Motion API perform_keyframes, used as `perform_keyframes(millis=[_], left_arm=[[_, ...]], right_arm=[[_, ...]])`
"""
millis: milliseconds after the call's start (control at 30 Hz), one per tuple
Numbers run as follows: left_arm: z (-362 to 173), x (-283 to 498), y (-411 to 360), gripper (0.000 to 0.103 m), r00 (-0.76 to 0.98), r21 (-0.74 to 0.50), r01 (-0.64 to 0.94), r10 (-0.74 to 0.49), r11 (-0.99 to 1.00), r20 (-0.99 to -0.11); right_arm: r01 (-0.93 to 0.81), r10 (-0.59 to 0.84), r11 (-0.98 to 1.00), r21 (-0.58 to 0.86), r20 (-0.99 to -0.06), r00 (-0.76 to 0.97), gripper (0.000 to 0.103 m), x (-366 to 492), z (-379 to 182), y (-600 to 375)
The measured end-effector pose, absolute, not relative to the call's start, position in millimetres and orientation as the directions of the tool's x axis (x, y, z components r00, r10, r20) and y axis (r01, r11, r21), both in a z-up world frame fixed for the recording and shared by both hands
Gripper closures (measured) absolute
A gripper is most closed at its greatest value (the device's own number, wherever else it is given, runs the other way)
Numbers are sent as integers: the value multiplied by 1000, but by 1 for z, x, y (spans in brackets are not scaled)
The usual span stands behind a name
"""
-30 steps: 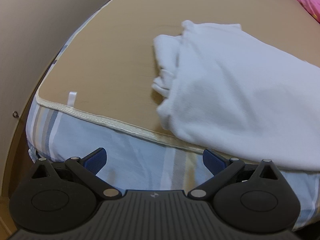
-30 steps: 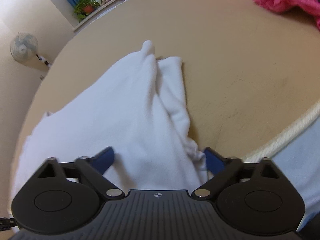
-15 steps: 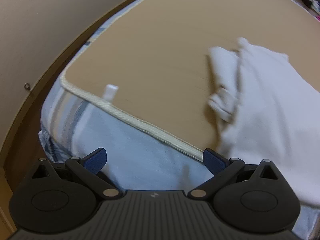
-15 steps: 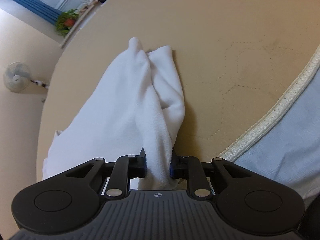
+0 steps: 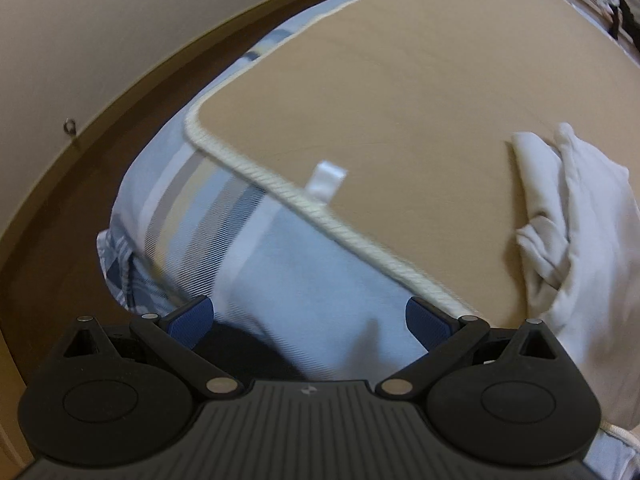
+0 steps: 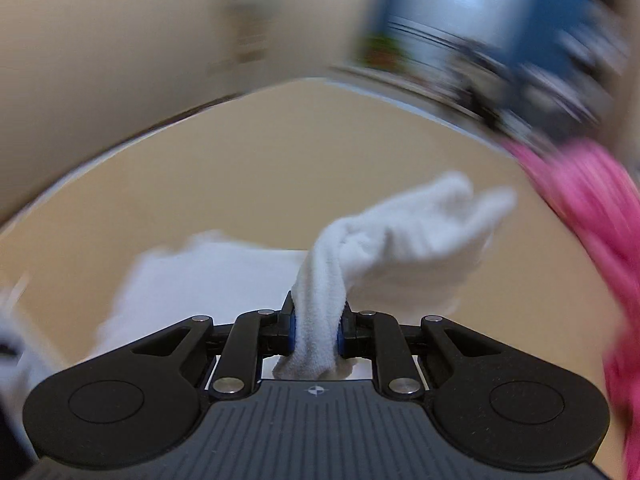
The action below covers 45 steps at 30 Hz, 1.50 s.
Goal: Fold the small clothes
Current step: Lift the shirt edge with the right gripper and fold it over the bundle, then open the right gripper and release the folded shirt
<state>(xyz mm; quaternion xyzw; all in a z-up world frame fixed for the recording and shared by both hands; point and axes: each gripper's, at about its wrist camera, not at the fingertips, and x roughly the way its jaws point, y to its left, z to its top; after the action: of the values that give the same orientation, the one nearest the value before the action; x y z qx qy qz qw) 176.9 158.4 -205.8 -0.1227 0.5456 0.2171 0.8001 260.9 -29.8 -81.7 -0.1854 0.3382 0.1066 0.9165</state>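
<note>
While the right gripper (image 6: 316, 332) pinches a bunched edge of the white terry-cloth garment (image 6: 400, 236) between its blue pads, the rest of that cloth trails ahead of it over the tan quilted bed mat (image 6: 260, 160), part lifted and part lying flat. The jaws stand narrow, with the fabric filling the gap between them. The left gripper (image 5: 308, 316) is spread wide and holds nothing; it hangs over the striped pale-blue bedsheet (image 5: 248, 248) at the mat's corded cream border (image 5: 320, 212), well apart from the garment (image 5: 580, 220), which lies at the right of its view.

By the look of it, the step in hand is the first gather: one edge taken up so the piece can be carried over or spread. The next move seems to call for the free gripper to reach across and take a second edge, so the cloth can be stretched flat before folding.

Heavy blur smears the right wrist view; the pink fabric heap (image 6: 592, 216) and the blue shapes behind it cannot be made out clearly. What kind of garment this is stays unclear, and its right side is cut off in the left wrist view.
</note>
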Motion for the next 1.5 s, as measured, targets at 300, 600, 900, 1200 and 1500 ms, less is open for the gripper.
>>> perform_keyframes(millis=[300,600,900,1200,1500], left_arm=[[-214,164,170,1,340,-15,-468,164,884,-926],[-156,168,113,1,595,-257,-186,-99,948,-798],[-170,205,39,48,485,-153,32,-149,988,-862],[-208,203,130,96,430,-279,-237,-157,930,-889],[-167,169,129,26,525,-452,-261,-267,853,-808]], right_arm=[[-573,275,813,-98,-804,528,28,207,-132,20],[-324,197,946,-22,-753,627,32,189,-102,-79],[-217,189,974,66,-762,620,35,184,-124,-102],[-216,199,973,82,-774,601,40,180,-140,-111],[-231,216,969,87,-750,625,50,191,-139,-100]])
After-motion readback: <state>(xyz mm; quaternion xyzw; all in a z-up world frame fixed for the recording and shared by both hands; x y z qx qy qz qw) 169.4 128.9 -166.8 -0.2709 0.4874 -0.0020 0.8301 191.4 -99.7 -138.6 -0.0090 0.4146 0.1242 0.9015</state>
